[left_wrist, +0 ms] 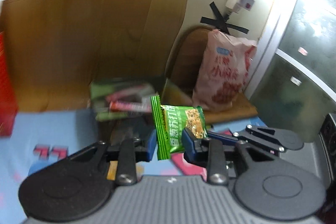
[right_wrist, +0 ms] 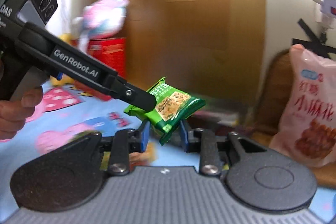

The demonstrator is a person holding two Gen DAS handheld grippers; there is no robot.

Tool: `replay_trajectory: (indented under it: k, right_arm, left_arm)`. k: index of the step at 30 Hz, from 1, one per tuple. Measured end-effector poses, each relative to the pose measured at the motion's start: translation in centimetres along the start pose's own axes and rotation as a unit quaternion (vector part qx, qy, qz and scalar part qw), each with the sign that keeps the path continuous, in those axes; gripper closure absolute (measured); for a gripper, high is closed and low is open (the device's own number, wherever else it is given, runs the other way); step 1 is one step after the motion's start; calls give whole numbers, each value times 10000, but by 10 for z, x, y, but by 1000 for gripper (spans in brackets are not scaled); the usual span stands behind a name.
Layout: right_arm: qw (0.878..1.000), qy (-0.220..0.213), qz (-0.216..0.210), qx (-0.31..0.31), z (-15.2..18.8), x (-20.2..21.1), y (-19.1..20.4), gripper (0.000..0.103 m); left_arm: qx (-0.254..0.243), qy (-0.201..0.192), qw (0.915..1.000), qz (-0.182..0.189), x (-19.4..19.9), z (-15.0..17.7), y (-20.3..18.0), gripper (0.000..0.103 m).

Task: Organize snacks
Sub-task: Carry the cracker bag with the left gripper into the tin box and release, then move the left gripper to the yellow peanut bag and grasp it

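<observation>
Two tools: both reach one small green foil cracker packet [left_wrist: 178, 131], held above a blue cartoon-print tabletop [left_wrist: 52, 129].
Left wrist view, grip: the left gripper [left_wrist: 169, 145] has its blue pads against the packet's lower half, clenched on it; the right gripper [left_wrist: 220, 136] comes in from its right side, tip at the packet's edge.
Left wrist view, risk: the hold looks shallow and low, so the crinkly foil may slide out if either tool pulls sideways.
Left wrist view, surroundings: ahead of the fingers lies a blurred green box of snack bars [left_wrist: 124, 98]; further right, a pink printed snack bag [left_wrist: 224, 72] leans on a wooden chair [left_wrist: 189, 51].
Right wrist view, grip: the packet's bottom corner hangs between the right tool's blue pads [right_wrist: 145, 138], which stand apart from it, released.
Right wrist view, risk: closing off-centre would catch only the seam.
Right wrist view, obstruction: the left tool's black finger crosses in front from the left, covering the packet's upper left; a red carton [right_wrist: 109, 51] stands behind.
</observation>
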State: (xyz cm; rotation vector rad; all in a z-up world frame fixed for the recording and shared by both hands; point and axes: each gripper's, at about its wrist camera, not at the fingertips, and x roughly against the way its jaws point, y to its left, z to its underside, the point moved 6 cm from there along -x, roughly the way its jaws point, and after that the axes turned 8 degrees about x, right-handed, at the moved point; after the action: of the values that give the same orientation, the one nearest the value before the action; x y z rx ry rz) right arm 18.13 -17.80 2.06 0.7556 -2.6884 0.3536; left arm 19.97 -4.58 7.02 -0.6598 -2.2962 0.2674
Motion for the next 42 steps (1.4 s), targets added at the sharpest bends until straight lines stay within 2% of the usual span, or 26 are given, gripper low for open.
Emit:
replay_trajectory:
  k: [4, 7, 12, 13, 15, 18, 21, 24, 26, 31, 35, 36, 37, 38, 39, 42]
  right_arm:
    - [9995, 85, 155, -259, 1, -39, -40, 71]
    - [9992, 105, 158, -364, 5, -64, -52, 71]
    - [9990, 169, 107, -409, 12, -96, -56, 65]
    - [9990, 131, 91, -415, 13, -97, -55, 61]
    - [9993, 63, 106, -364, 13, -92, -51, 59]
    - [9989, -59, 107, -459, 11, -76, -48, 59]
    - [9963, -97, -289, -804, 12, -54, -42, 59]
    - [9867, 264, -955, -1287, 22, -53, -26, 59]
    - [9784, 589, -1204, -1574, 34, -57, -17, 59]
    - [9555, 1238, -1437, -2257, 50, -86, -1, 60]
    - [9388, 1428, -1578, -2710, 55, -94, 9, 60]
    - [9365, 1501, -1592, -2740, 56, -97, 13, 63]
    - [9351, 1536, -1604, -2761, 57, -98, 16, 72]
    - [9339, 1539, -1599, -2803, 57, -95, 17, 74]
    - [9327, 1538, -1602, -2843, 57, -92, 19, 82]
    - [9402, 1345, -1504, -2745, 51, -76, 24, 91]
  left_arm:
    - [17, 67, 10000, -46, -54, -33, 5, 75]
    - [179, 121, 9997, -82, -82, -44, 17, 75]
    - [235, 210, 9986, -418, -114, -48, 40, 74]
    - [222, 238, 9982, -502, -117, -48, 45, 74]
    - [217, 271, 9975, -619, -122, -43, 52, 70]
    - [257, 195, 9970, -705, -113, -40, 61, 65]
    - [349, 36, 9976, -590, -85, -36, 69, 61]
    - [557, 2, 9967, -584, -52, -19, 83, 58]
    - [834, 98, 9952, -509, -34, -1, 93, 58]
    - [1459, 254, 9881, -412, -7, 49, 111, 58]
    - [1846, 371, 9815, -339, 0, 75, 117, 58]
    - [1883, 425, 9807, -313, -1, 79, 118, 58]
    - [1886, 470, 9804, -325, -4, 81, 116, 57]
    - [1827, 461, 9813, -390, -7, 83, 114, 57]
    - [1768, 456, 9822, -445, -8, 84, 113, 57]
    - [1769, 416, 9822, -477, -12, 86, 109, 59]
